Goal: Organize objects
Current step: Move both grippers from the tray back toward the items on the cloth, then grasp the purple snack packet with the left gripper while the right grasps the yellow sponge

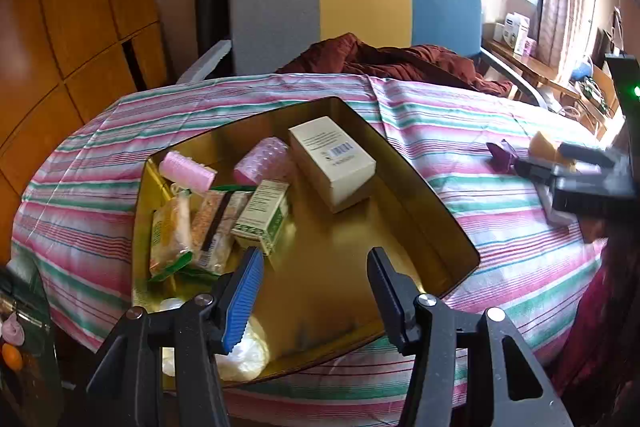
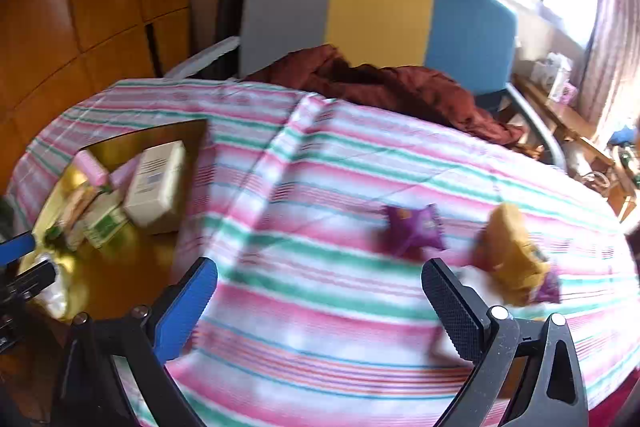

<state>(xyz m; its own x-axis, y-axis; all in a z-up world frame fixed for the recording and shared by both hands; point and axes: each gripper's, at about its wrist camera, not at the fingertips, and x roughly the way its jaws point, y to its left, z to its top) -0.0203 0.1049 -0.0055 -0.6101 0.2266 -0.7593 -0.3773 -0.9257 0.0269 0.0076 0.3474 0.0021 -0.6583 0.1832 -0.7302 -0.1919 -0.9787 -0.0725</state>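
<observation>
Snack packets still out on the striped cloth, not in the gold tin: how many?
2. A purple packet lies mid-cloth; a yellow packet lies just right of it, ahead of the right hand-held gripper. More may be hidden beyond the blurred edge.

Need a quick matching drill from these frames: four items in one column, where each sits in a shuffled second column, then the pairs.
1. cream box
2. purple packet
3. maroon cloth
4. pink roller

A. on the chair
B. on the striped cloth, outside the tin
C. far left part of the gold tin
D. middle of the tin, barcode up

Pairs: 1-D, 2-B, 3-A, 4-C
</observation>
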